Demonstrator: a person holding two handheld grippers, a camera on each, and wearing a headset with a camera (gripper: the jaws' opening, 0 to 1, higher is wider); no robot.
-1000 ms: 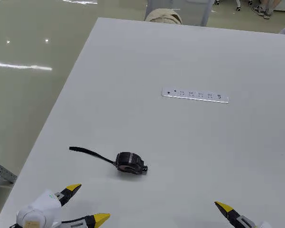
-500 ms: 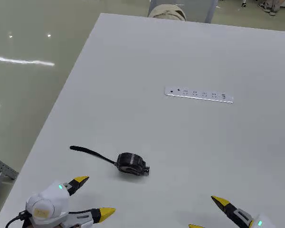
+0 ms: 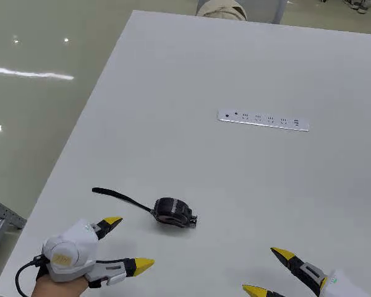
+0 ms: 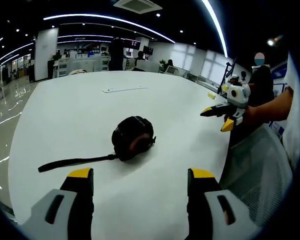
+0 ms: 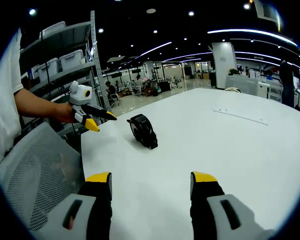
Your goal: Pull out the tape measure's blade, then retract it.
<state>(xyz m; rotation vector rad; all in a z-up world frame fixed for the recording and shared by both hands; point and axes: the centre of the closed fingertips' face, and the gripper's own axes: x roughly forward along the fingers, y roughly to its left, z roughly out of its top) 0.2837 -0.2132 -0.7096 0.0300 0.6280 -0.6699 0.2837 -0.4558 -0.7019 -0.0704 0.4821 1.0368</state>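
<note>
A black tape measure (image 3: 172, 212) lies on the white table (image 3: 235, 173) with its black wrist strap (image 3: 119, 197) trailing to the left. My left gripper (image 3: 127, 244) hovers near the table's front left, open, a short way in front of the case. In the left gripper view the tape measure (image 4: 132, 137) sits ahead between the yellow-tipped jaws of the left gripper (image 4: 141, 173). My right gripper (image 3: 269, 270) is open at the front right, apart from the case. Its own view has the right gripper (image 5: 151, 177) empty and the tape measure (image 5: 142, 130) ahead.
A white power strip (image 3: 263, 120) lies flat further back on the table. The table's left edge drops to a shiny floor. A mesh chair back (image 5: 37, 175) stands close to the front edge, and office shelving (image 5: 65, 60) stands behind.
Both grippers have come up a little toward the tape measure. The tape measure has not moved on the table; the head camera shifted slightly.
</note>
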